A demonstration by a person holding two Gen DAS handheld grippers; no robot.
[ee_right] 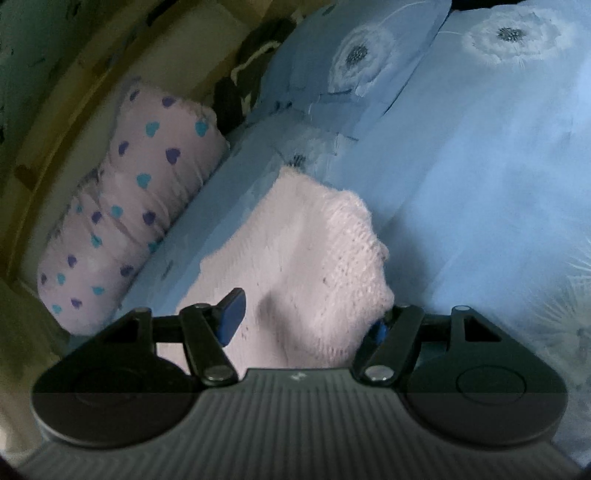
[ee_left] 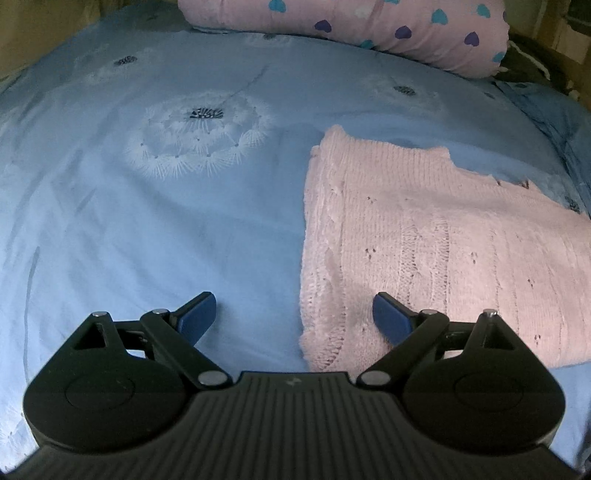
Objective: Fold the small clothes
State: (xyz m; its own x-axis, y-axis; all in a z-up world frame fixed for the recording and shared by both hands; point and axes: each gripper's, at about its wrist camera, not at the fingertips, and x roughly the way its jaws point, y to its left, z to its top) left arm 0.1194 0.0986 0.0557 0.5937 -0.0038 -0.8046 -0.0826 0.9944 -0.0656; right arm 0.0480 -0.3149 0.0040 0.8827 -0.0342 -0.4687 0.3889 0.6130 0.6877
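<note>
My left gripper (ee_left: 294, 314) points downward with its jaws spread wide, while my right gripper (ee_right: 306, 317) is rolled sideways, jaws apart.

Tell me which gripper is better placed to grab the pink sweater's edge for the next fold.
Probably the right gripper: a raised fold of the pink sweater already sits between its open jaws. The left gripper only straddles the sweater's flat edge.

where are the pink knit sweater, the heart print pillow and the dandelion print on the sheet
pink knit sweater (ee_left: 424, 236), left wrist view, on its flat knitted front
heart print pillow (ee_left: 369, 26), left wrist view, on the middle of its pink cover
dandelion print (ee_left: 199, 134), left wrist view, on the white seed head
</note>
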